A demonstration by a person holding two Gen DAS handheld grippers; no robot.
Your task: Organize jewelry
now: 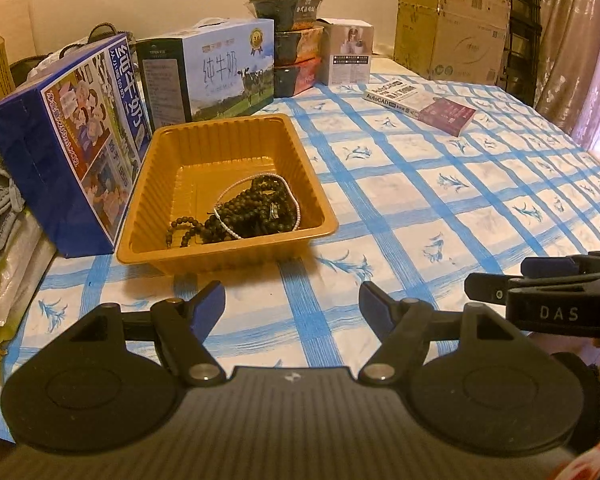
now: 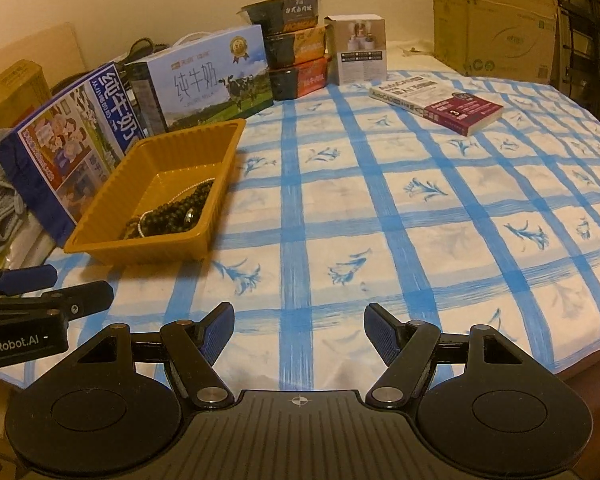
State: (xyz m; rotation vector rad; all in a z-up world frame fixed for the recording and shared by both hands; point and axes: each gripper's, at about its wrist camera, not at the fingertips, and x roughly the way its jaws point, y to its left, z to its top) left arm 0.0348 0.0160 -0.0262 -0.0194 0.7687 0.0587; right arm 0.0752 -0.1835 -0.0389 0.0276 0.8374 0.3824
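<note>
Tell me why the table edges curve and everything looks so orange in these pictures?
Both views come through fisheye lenses, so the checked tablecloth bows toward the corners. Warm indoor light tints each view yellow-orange. In the left wrist view the tray casts a soft shadow toward the camera. The beads look slightly smeared there. In both, the far boxes are soft.

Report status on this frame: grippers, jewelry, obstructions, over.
Left gripper open, empty. Right gripper open, empty. Dark beads and pearl strand heaped in orange tray. Tablecloth ahead bare, nothing blocking.
</note>
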